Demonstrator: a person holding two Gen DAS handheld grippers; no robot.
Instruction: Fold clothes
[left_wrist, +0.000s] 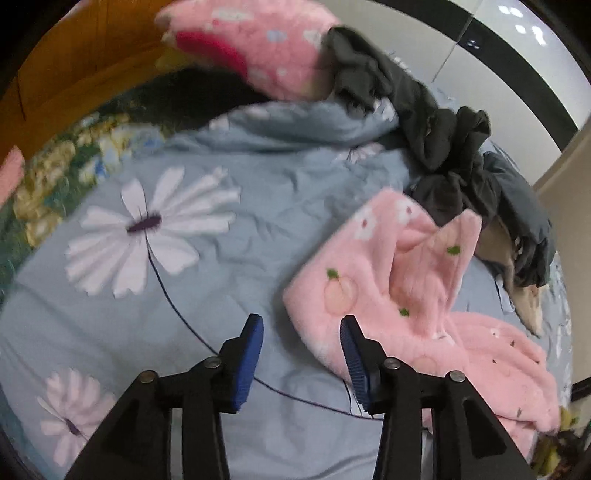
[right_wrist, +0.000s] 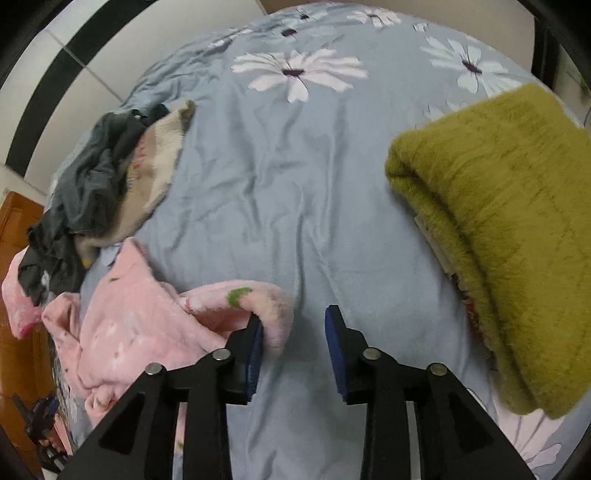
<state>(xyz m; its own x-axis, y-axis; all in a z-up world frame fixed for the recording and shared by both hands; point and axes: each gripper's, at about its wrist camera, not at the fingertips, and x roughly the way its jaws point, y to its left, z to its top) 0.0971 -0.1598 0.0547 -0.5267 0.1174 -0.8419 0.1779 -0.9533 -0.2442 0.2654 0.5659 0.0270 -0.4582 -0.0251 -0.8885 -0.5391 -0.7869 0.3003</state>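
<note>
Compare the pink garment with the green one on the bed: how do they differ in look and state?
The pink garment is pale with a printed fruit-and-flower pattern; the green garment is plain olive. The pink garment lies crumpled and unfolded near the bed's left side in the right wrist view; the green garment sits as a neat folded block on the right. Both look fleecy and rest on the blue floral bedspread.

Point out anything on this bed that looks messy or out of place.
The pink fleece garment lies crumpled, not flat, beside the open left gripper. A dark grey heap sits tangled over a beige piece. Only the olive blanket looks folded.
</note>
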